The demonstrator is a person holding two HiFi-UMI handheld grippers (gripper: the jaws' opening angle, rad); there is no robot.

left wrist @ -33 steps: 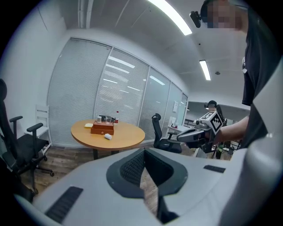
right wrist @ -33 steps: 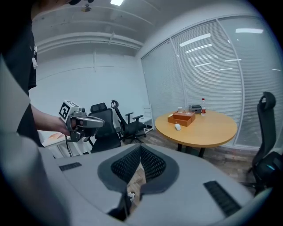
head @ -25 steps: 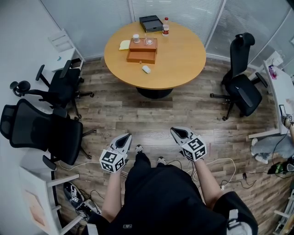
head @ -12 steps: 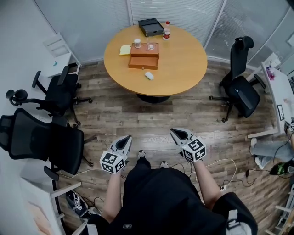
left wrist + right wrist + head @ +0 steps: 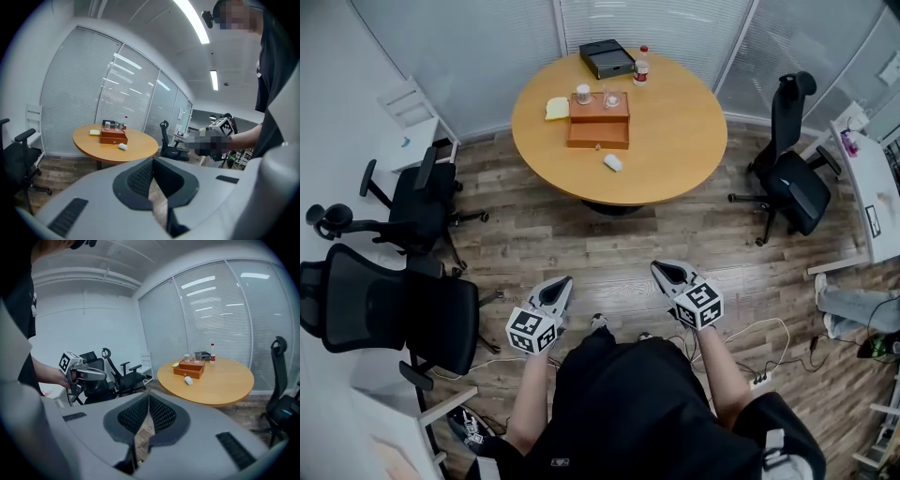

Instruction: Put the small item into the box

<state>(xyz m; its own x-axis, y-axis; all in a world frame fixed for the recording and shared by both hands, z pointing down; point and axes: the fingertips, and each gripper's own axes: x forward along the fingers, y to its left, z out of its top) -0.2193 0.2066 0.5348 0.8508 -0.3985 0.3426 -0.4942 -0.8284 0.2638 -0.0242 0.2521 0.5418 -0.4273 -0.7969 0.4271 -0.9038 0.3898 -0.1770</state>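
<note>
**Entry: approach stage, nothing picked up yet**

Nearest to us, the left gripper (image 5: 560,284) and the right gripper (image 5: 661,269) are held out at waist height over the wooden floor (image 5: 609,234). Each gripper's own view shows its jaws brought fully together, tip against tip, with nothing between them. Both point toward the round table (image 5: 675,122), which stands well apart from us. Office chairs (image 5: 403,309) flank the way on either side.

On the table, the small item (image 5: 612,163), a white rounded piece, lies on the bare top just in front of the wooden box (image 5: 599,120), near it but not touching. The lower front of the box seems to project like a drawn-out drawer; we cannot confirm this from here. A cup (image 5: 583,93) and a glass (image 5: 610,97) stand on the box.

Judgement: the step in hand is closing the distance. Next, one gripper needs to open its jaws, come down over the white piece and pinch it; the box also needs an opening ready.
</note>
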